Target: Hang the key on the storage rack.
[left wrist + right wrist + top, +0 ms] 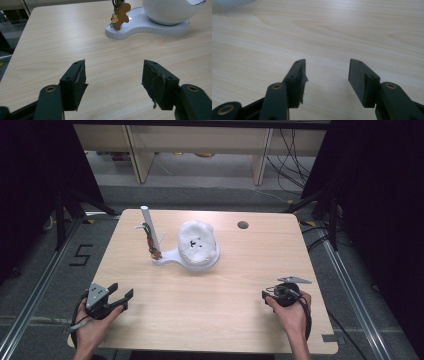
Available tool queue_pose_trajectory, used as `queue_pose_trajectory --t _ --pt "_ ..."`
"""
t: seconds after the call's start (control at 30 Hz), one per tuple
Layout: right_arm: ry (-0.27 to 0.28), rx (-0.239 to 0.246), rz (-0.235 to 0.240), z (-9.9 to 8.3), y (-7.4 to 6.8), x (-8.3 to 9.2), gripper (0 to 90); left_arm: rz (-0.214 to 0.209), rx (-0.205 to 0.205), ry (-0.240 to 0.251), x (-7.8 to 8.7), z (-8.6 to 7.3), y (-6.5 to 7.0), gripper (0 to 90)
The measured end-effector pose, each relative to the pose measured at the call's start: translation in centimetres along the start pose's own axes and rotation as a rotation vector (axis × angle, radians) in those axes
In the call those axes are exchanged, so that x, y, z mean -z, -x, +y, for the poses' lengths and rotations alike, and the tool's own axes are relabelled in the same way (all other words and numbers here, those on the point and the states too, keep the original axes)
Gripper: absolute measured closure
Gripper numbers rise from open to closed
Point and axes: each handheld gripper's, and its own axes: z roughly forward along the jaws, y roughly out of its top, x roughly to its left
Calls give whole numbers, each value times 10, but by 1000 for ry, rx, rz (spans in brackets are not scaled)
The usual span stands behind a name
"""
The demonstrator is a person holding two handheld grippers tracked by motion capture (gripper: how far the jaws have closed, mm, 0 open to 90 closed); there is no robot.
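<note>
Black two-jaw left tool (113, 75), brass-ringed screw holes, frayed black pads, grey three-cornered top plate, trailing cable

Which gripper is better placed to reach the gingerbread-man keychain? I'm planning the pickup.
Left, probably: the left gripper sits on the keychain's side, jaws open and aimed toward it. The right gripper faces bare table.

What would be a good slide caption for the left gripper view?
Open left tongs hover over the wooden table, facing a gingerbread-man charm hanging above a white stand.
</note>
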Motion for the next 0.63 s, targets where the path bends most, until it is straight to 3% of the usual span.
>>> queue_pose_trajectory --t 0.17,0.27,0.37,0.63 --pt "-1 -11 -10 0 -2 -1 489 -11 6 13 -3 -8 2 349" --pt "-1 -8 -9 -1 -2 -2 489 -5 -10 19 -2 -8 3 347" --pt "-2 31 15 -1 0 -1 490 -2 -10 22 -2 -8 3 345" --pt "3 10 -8 -2 -1 -2 488 7 -13 25 -1 -8 4 343"
